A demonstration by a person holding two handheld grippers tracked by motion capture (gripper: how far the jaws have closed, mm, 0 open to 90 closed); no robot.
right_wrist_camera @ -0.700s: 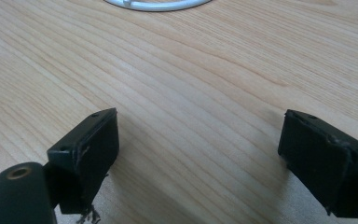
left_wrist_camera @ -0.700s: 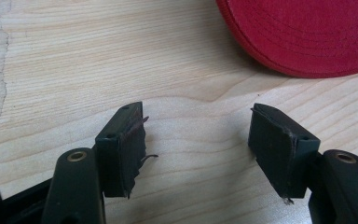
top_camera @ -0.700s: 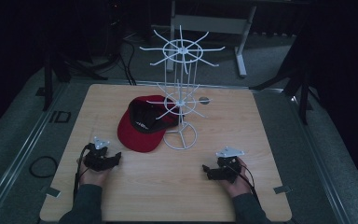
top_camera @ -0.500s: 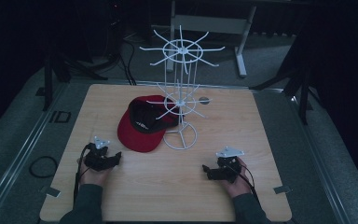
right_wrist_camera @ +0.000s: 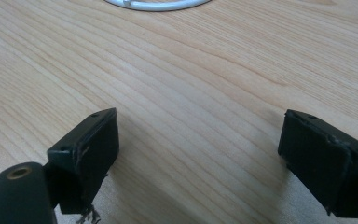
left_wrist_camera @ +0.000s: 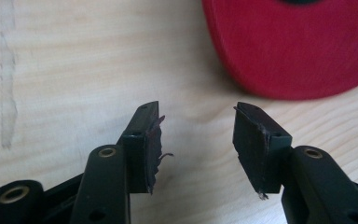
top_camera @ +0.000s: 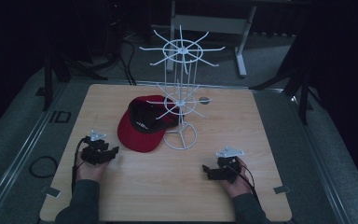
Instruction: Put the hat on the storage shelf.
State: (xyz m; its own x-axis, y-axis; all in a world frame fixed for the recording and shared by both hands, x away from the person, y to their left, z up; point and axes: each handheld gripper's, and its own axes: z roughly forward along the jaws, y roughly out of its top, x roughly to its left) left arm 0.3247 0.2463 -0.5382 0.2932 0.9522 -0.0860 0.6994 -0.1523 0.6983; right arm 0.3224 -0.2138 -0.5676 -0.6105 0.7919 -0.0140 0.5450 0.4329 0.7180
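Clearly the red cap (top_camera: 142,126) lies upturned beside the white wire rack (top_camera: 181,100), brim toward the nearer left gripper (top_camera: 103,154), just ahead of its parted, empty jaws; the right gripper (top_camera: 209,171) gapes wider, empty.

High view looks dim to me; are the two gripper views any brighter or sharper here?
High view: dim, dark surroundings, the white wire rack and red cap still readable. Left gripper view: bright, cap edge soft, jaws sharp. Right gripper view: bright, table grain crisp, no glare.
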